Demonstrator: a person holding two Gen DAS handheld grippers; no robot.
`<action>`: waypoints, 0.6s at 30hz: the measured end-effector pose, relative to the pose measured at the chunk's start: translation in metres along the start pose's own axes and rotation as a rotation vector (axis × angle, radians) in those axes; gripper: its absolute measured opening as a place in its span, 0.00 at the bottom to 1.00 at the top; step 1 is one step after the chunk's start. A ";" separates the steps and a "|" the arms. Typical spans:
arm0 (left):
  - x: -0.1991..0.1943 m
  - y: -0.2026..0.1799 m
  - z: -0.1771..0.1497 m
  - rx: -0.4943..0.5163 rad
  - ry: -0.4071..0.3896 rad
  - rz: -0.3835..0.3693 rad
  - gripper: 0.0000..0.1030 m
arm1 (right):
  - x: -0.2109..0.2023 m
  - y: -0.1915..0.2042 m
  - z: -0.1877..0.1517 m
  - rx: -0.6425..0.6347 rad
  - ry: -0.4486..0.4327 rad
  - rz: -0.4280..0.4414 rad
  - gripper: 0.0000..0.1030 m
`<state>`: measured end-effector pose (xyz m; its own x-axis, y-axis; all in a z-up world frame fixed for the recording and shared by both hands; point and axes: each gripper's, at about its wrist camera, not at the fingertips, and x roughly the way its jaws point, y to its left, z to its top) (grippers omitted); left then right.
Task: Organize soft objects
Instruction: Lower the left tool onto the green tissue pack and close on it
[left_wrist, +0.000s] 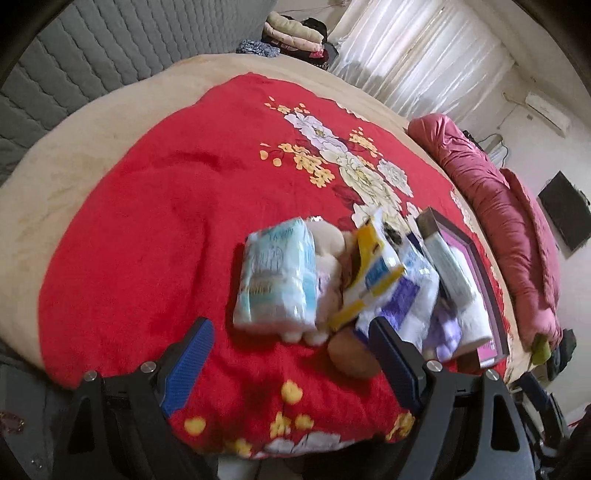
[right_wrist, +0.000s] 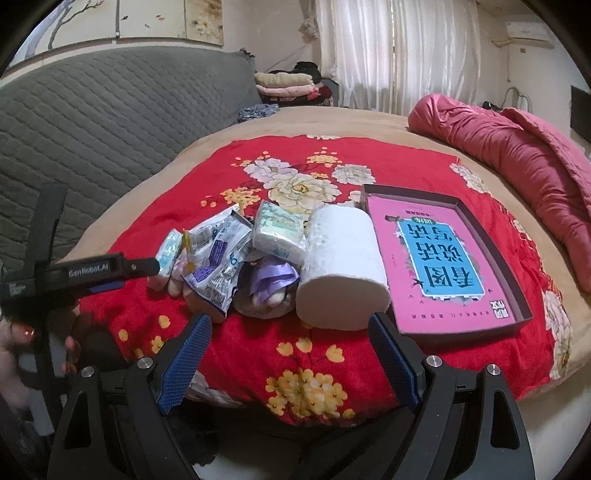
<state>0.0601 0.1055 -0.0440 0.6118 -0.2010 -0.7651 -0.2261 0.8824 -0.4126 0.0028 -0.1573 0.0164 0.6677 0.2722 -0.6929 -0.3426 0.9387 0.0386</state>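
On the bed, a red floral blanket carries a loose heap of soft things beside a shallow box lid with a pink printed panel inside. A white paper roll lies on its side in the right wrist view, its long axis running away from the camera and its flat end facing the right gripper, just ahead of the gripper's right finger and touching the lid's near-left edge. Left of the roll sits a lilac fabric bundle, then crinkled white and purple packets, with a small tissue pack resting on top behind them. The right gripper hangs spread wide, holding nothing, over bare blanket short of the heap.

The left gripper is likewise spread and empty. A light blue tissue pack lies ahead between its fingers, long axis pointing away from the camera; a yellow and white packet leans tilted just right of it. A rolled pink quilt lies along the far side.
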 end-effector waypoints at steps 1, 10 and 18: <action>0.004 0.002 0.003 -0.009 -0.002 -0.005 0.82 | 0.002 -0.001 0.002 0.000 -0.001 0.000 0.85; 0.035 0.028 0.016 -0.086 0.043 -0.052 0.71 | 0.021 -0.002 0.024 -0.030 -0.017 -0.014 0.85; 0.046 0.032 0.017 -0.089 0.060 -0.091 0.65 | 0.058 0.012 0.052 -0.125 -0.019 -0.039 0.85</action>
<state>0.0940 0.1320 -0.0843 0.5868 -0.3061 -0.7497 -0.2397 0.8187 -0.5218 0.0717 -0.1197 0.0144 0.6941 0.2415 -0.6781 -0.3951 0.9153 -0.0785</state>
